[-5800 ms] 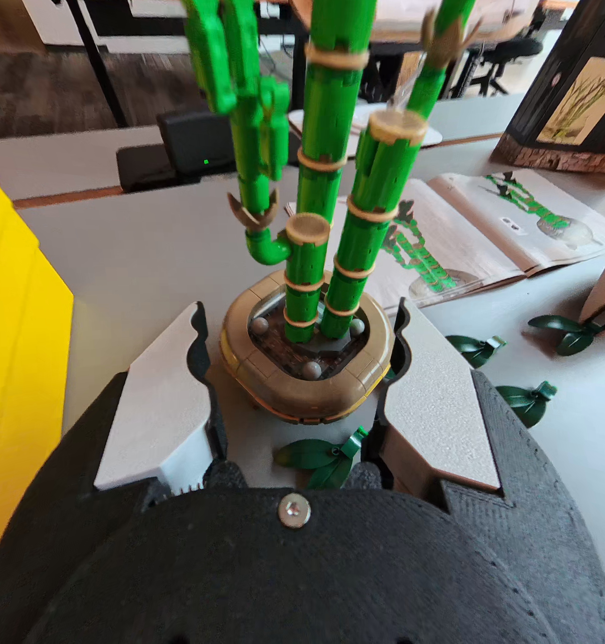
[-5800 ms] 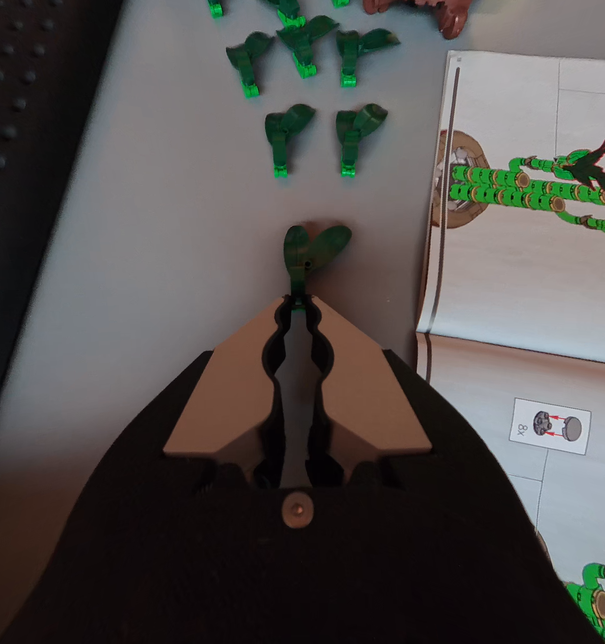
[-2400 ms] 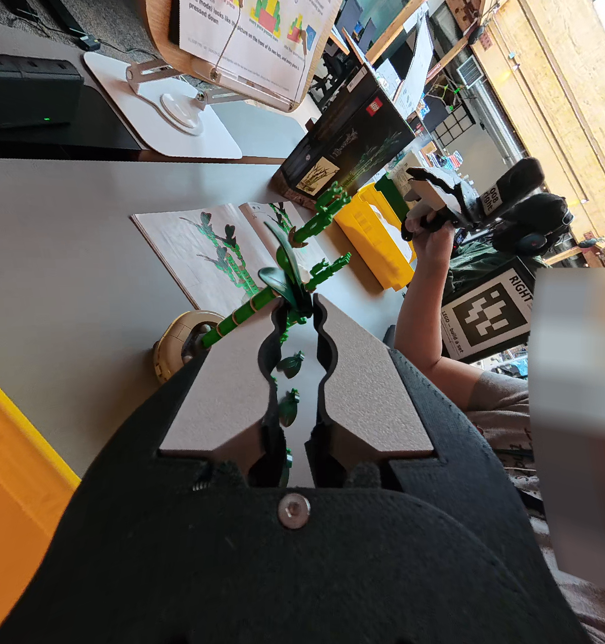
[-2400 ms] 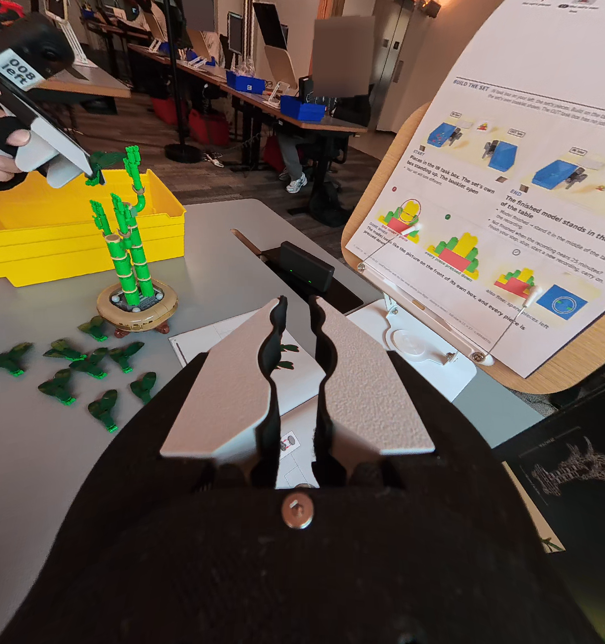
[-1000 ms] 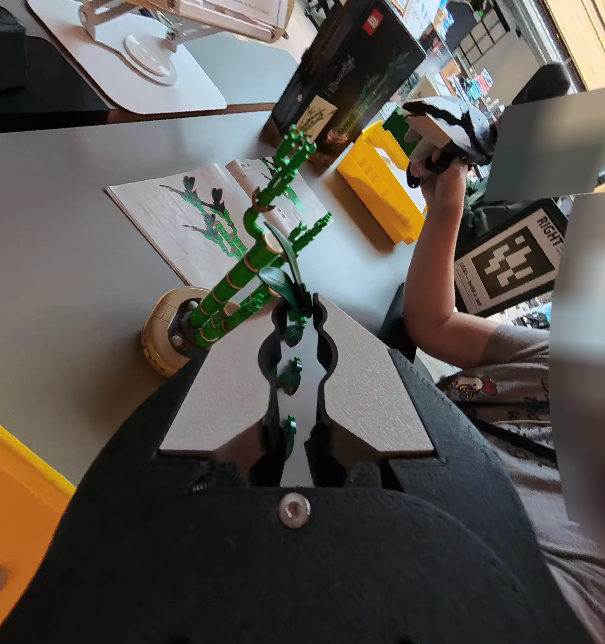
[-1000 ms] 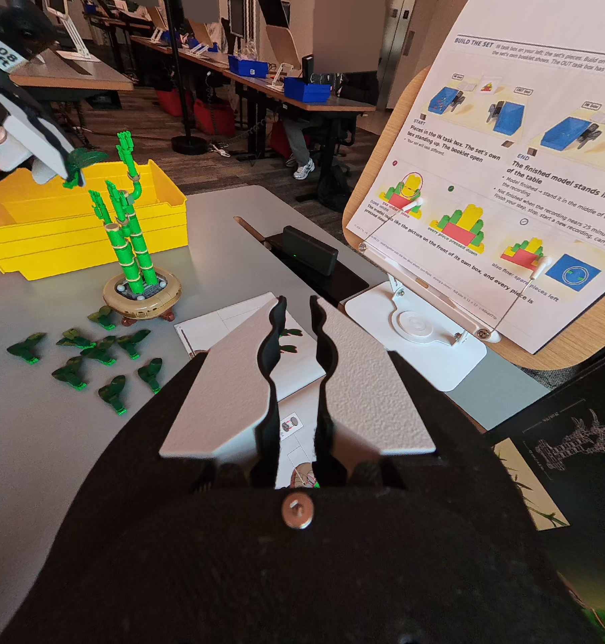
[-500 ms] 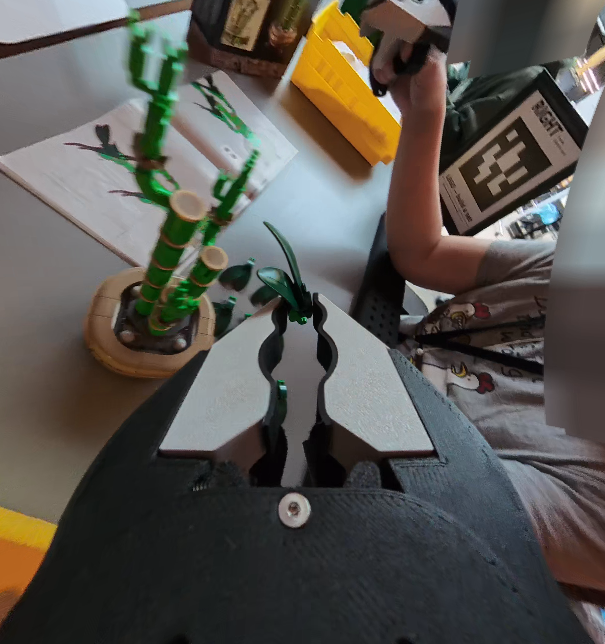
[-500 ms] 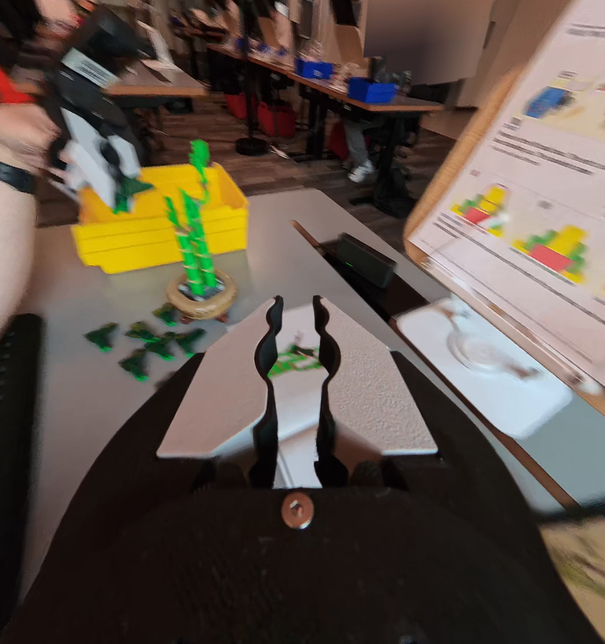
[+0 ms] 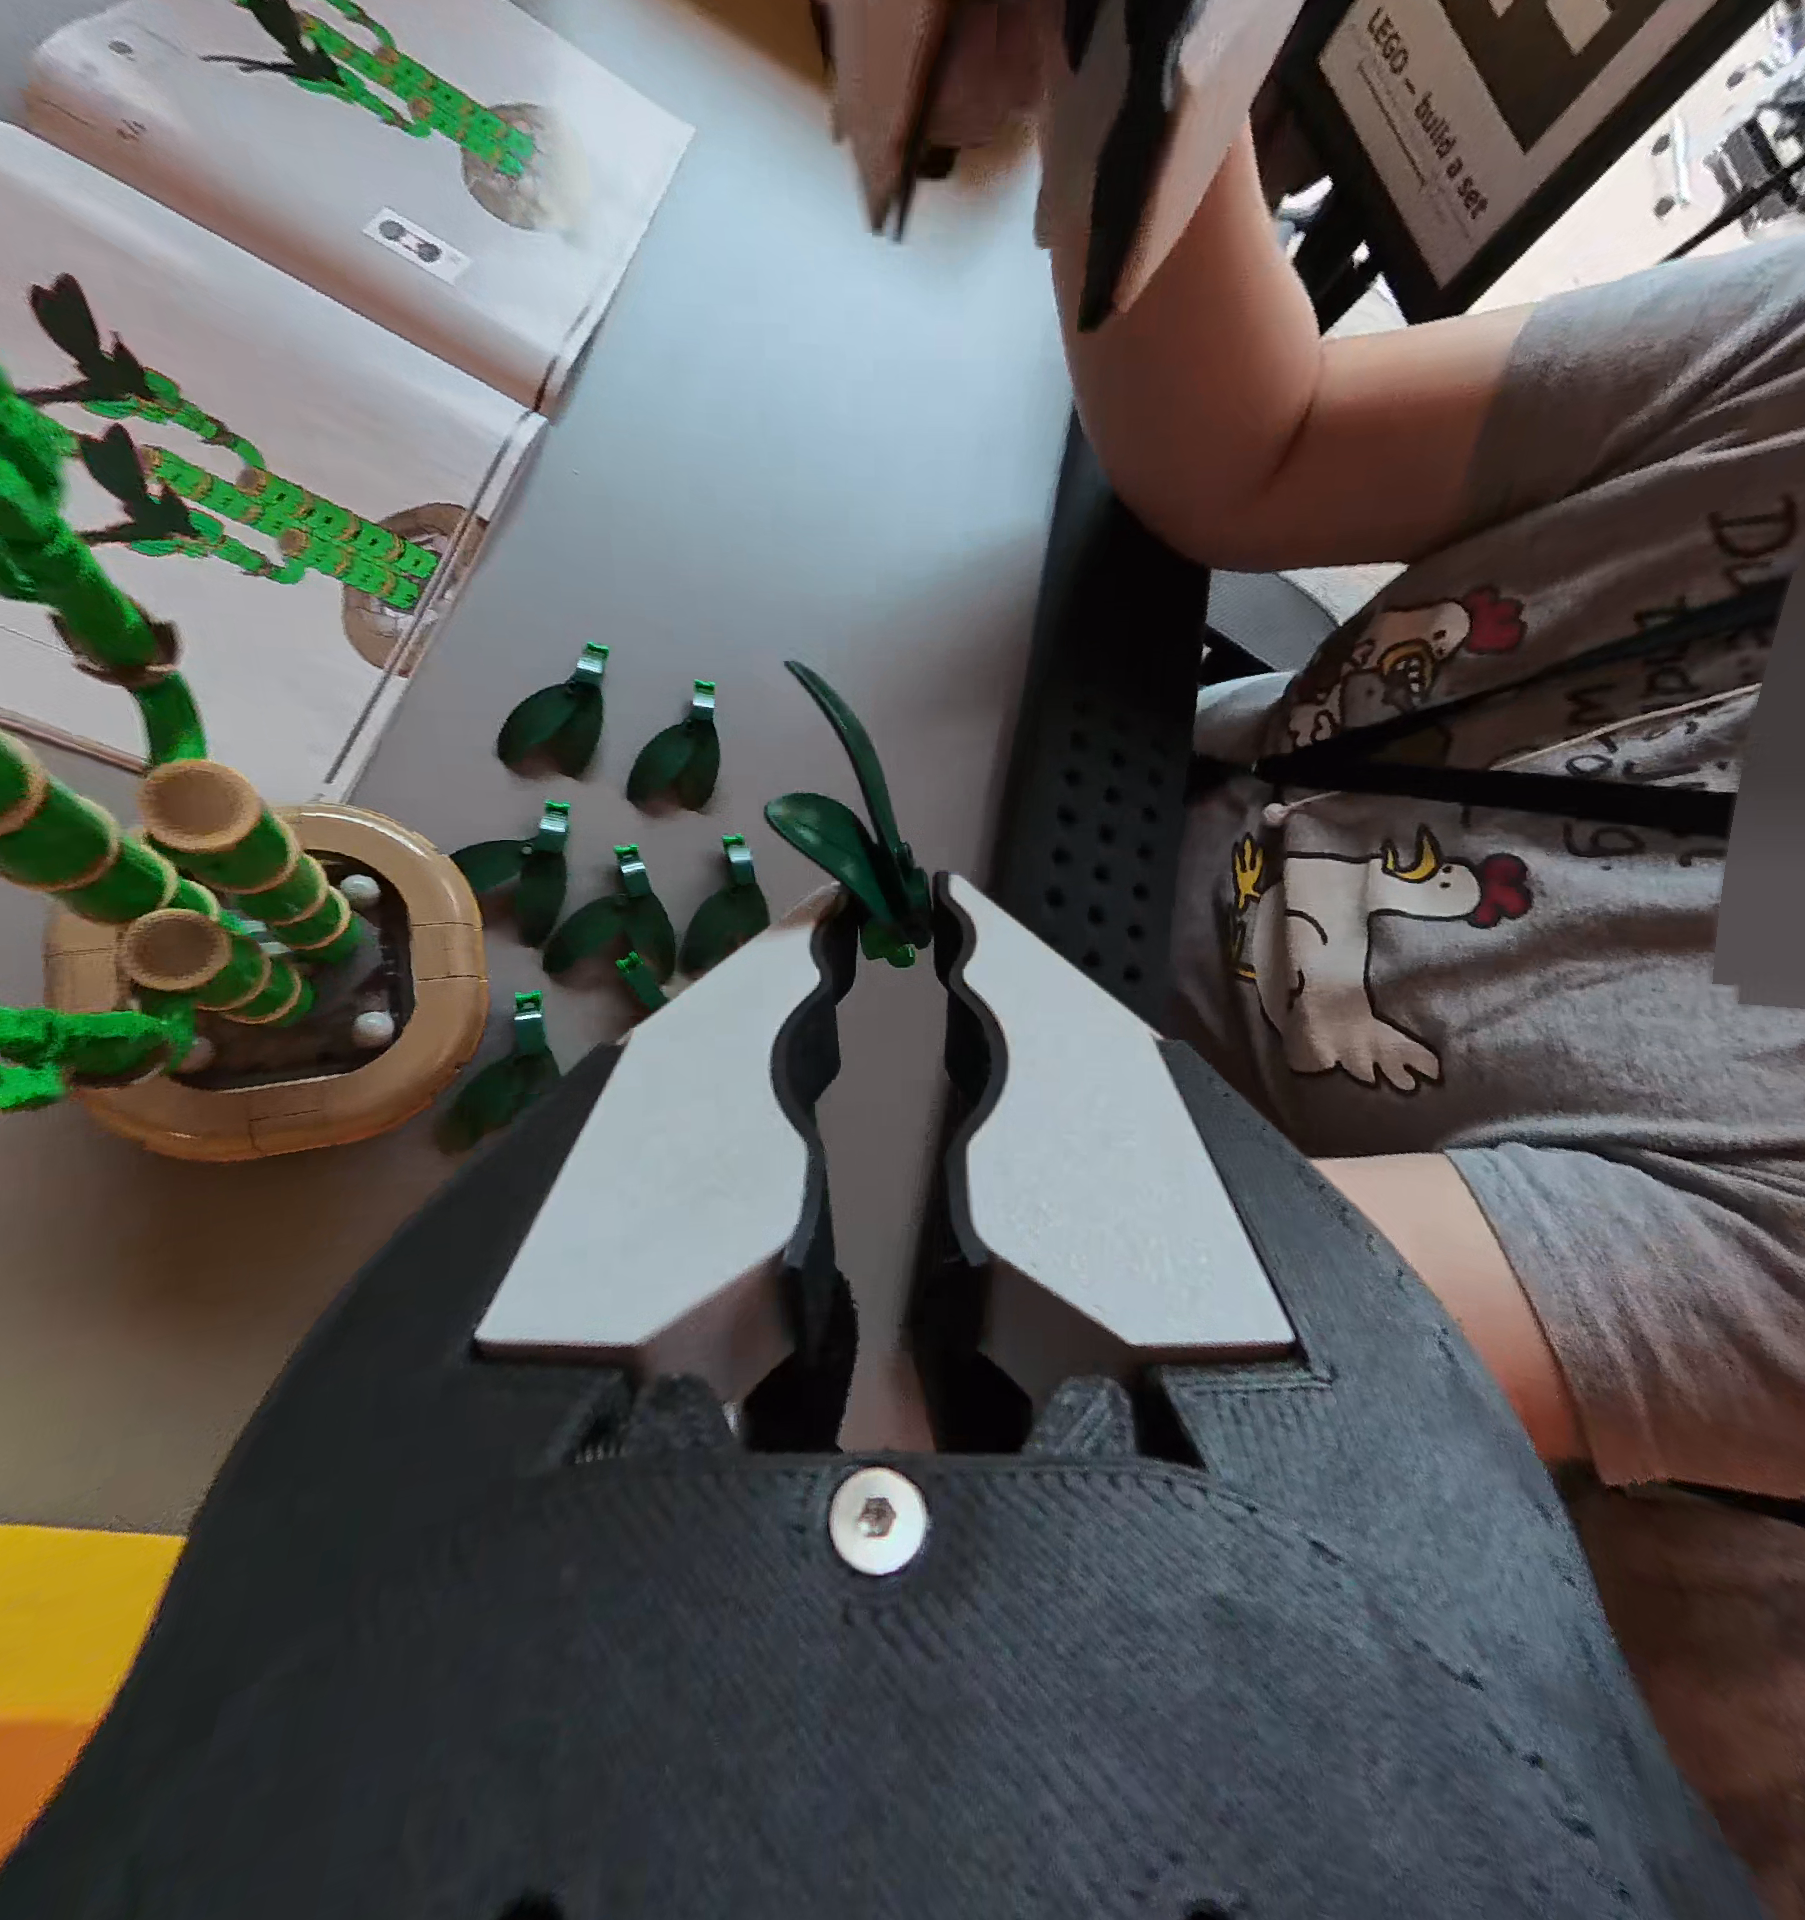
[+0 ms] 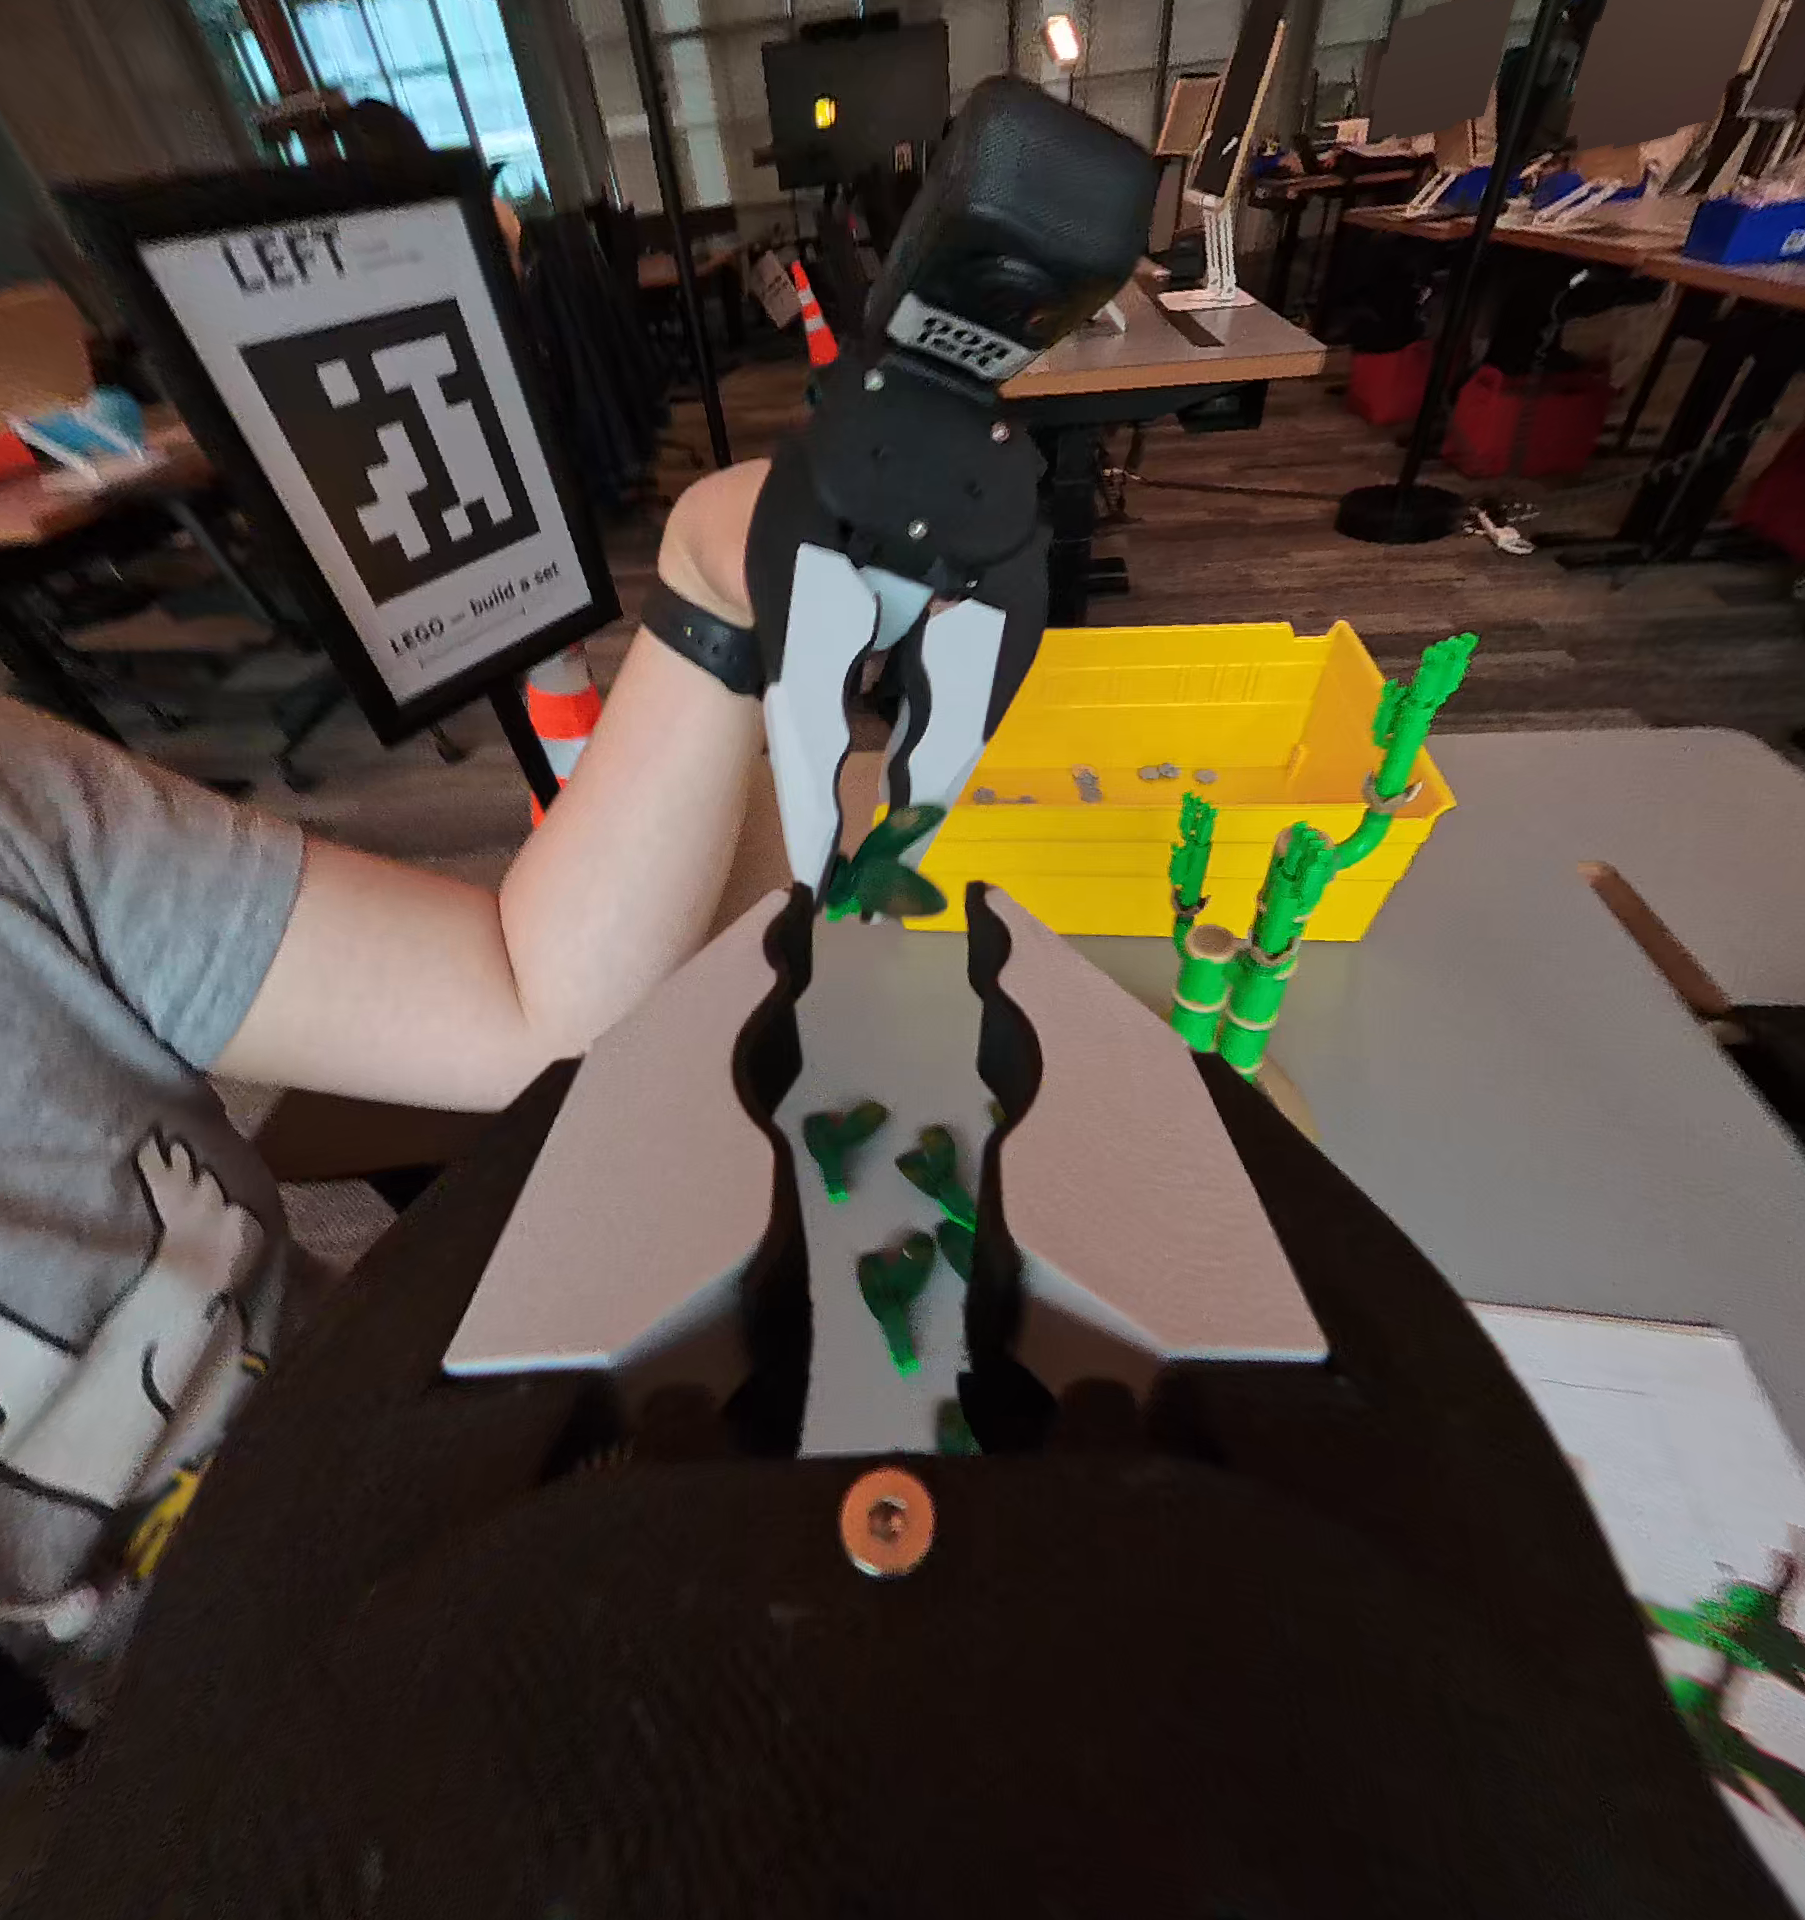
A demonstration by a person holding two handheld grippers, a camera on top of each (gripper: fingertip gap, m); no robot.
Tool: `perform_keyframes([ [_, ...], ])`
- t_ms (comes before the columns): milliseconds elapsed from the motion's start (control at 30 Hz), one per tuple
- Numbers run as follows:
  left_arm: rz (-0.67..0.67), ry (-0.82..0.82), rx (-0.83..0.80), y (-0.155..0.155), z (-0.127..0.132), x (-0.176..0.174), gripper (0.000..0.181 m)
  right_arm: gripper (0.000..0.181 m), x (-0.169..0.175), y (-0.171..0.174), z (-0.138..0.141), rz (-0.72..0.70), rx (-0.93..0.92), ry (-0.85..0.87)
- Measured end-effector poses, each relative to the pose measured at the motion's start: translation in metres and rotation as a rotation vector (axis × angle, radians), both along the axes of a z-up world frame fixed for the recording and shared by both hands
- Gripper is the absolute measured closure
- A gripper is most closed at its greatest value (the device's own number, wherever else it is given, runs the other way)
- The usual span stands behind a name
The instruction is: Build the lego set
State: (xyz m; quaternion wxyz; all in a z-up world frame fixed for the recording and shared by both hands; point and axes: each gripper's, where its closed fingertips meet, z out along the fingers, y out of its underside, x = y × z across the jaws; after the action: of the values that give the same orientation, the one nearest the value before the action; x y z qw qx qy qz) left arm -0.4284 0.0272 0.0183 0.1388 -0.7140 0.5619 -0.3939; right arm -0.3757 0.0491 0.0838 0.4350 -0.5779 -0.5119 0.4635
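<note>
Left wrist view, left to right: the bamboo model (image 9: 202, 935) stands in its tan pot (image 9: 441, 997) near the table's left edge, with the open instruction booklet (image 9: 254, 312) behind it. Loose leaf pieces (image 9: 617, 904) lie on the table just right of the pot. The left gripper (image 9: 890, 914) is nearly closed, pinching one dark green leaf piece (image 9: 856, 821) by its clip end; the blades project beyond the tips.

Right wrist view: the right gripper (image 10: 882, 904) stands narrowly open and empty, just beside the held leaf.

Handling: the leaf is judged light, thin, rigid and smooth, so likely to twist or slip. Hold the thicker clip end, not the blades. The tall stalks probably tip easily, so brace the pot.
</note>
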Motion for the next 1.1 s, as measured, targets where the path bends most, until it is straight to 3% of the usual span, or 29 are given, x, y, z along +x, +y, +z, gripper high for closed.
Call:
perform_keyframes([
  [167, -0.096, 0.086, -0.032, -0.016, -0.014, 0.005, 0.169, 0.133, -0.03, 0.002, -0.03, 0.024, -0.187, -0.045],
  [333, -0.175, 0.124, -0.035, -0.026, -0.02, 0.01, 0.169, 0.136, -0.042, -0.017, -0.057, 0.169, -0.343, -0.117],
  [400, -0.195, 0.128, -0.031, -0.029, -0.021, 0.011, 0.169, 0.147, -0.041, -0.031, -0.064, 0.27, -0.424, -0.148],
  [700, -0.249, 0.118, -0.04, -0.034, -0.021, 0.015, 0.169, 0.18, -0.037, -0.044, -0.068, 0.394, -0.53, -0.15],
  [967, -0.22, 0.086, -0.077, -0.027, -0.019, 0.014, 0.168, 0.181, -0.038, -0.039, -0.067, 0.389, -0.634, -0.114],
  [1100, -0.132, 0.051, -0.056, -0.011, -0.015, 0.012, 0.153, 0.181, -0.038, -0.025, -0.061, 0.35, -0.728, -0.042],
])
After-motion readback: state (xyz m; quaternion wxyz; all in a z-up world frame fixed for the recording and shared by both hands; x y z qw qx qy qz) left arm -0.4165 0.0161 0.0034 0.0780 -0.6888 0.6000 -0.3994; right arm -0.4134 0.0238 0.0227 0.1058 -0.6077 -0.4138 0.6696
